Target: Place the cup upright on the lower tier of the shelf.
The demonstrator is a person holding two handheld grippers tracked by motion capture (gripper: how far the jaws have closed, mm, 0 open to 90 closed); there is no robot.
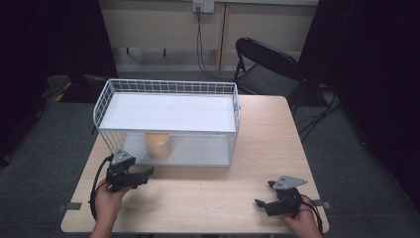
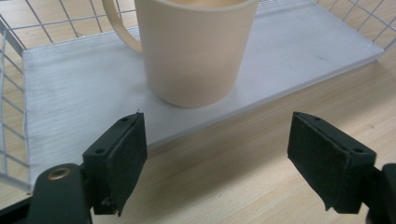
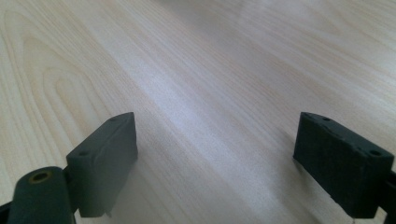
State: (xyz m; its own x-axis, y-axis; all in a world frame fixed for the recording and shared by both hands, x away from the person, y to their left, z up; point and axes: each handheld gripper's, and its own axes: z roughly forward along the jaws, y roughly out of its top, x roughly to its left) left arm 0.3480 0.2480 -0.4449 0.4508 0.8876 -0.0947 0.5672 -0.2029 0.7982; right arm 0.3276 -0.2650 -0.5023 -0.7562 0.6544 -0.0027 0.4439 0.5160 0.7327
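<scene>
A cream mug point(image 1: 158, 145) point(image 2: 198, 49) stands upright on the lower white shelf point(image 2: 70, 93) of a white wire rack point(image 1: 166, 91), its handle on the left in the left gripper view. My left gripper point(image 1: 145, 174) point(image 2: 217, 154) is open just in front of the shelf's edge, aimed at the mug, with nothing between its jaws. Near the table's front right, my right gripper point(image 1: 264, 194) point(image 3: 217, 163) is open low over bare wood, holding nothing.
The rack's upper white shelf point(image 1: 168, 111) covers the mug from above. The light wooden table point(image 1: 257, 148) has free room right of the rack and along its front. A black folding chair point(image 1: 267, 64) stands behind the table on the grey floor.
</scene>
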